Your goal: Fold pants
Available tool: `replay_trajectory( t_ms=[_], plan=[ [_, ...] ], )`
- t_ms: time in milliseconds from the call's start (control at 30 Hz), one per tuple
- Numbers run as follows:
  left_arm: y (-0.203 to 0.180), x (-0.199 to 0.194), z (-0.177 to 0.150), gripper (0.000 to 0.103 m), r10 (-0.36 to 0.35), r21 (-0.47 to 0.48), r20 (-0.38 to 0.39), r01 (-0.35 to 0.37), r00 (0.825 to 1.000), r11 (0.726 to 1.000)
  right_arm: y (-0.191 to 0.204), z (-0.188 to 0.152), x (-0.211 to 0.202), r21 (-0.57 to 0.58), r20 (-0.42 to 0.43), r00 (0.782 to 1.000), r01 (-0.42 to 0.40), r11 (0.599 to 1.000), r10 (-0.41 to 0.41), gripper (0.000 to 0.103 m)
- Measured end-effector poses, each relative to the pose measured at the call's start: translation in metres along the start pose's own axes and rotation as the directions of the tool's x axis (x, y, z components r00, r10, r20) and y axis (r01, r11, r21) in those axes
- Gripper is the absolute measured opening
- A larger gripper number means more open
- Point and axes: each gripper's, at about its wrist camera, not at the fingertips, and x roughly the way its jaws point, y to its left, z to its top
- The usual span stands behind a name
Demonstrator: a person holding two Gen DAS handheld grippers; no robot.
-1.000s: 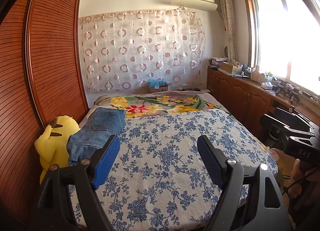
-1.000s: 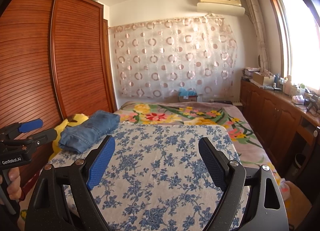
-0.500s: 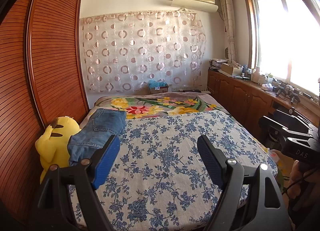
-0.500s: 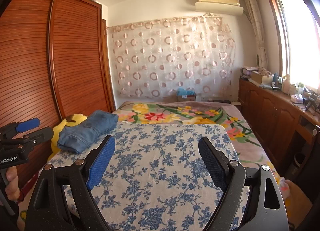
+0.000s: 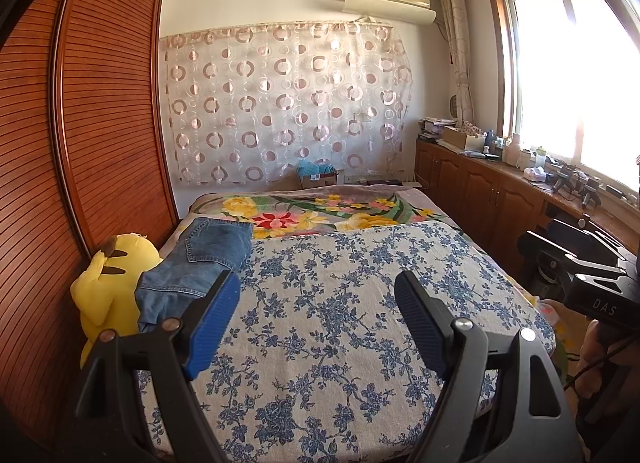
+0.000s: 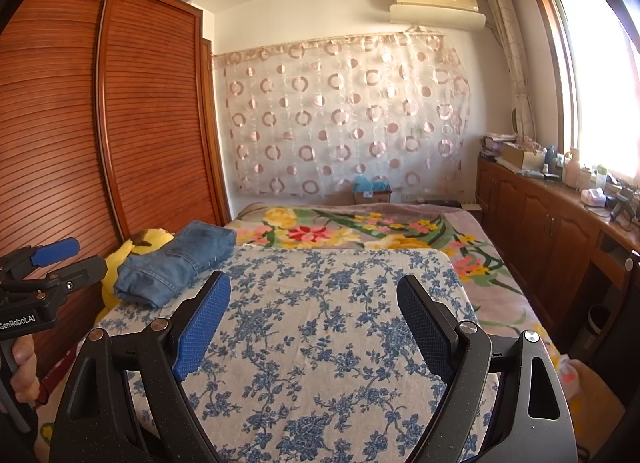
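Note:
Folded blue jeans (image 5: 200,259) lie in a stack at the left edge of the bed, against a yellow plush toy (image 5: 108,291). In the left wrist view my left gripper (image 5: 318,283) stands open over the blue-flowered bedspread (image 5: 340,335), with nothing between its blue pads; the jeans are just beyond its left finger. My right gripper (image 6: 313,283) is likewise open and empty above the spread, the jeans (image 6: 176,259) ahead to its left. Each view catches the other gripper at its edge: the right gripper (image 5: 560,255) and the left gripper (image 6: 68,261), both clear of the jeans.
A slatted wooden wardrobe (image 5: 80,143) runs close along the bed's left side. Low wooden cabinets (image 5: 480,195) with clutter on top line the right wall under the window. A flowered blanket (image 5: 320,215) covers the bed's far end. A hand (image 6: 24,367) grips the left handle.

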Motion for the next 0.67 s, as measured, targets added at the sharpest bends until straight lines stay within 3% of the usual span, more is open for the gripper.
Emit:
replay_trajectory(
  t_ms=[667],
  plan=[
    [-0.0003,-0.0003,-0.0006,0.080,-0.001,0.000,0.001,0.001,1.000,1.000,-0.0001,-0.0004,-0.0014,0.000,0.000,1.000,0.000,1.000,0.000,0.087]
  ],
)
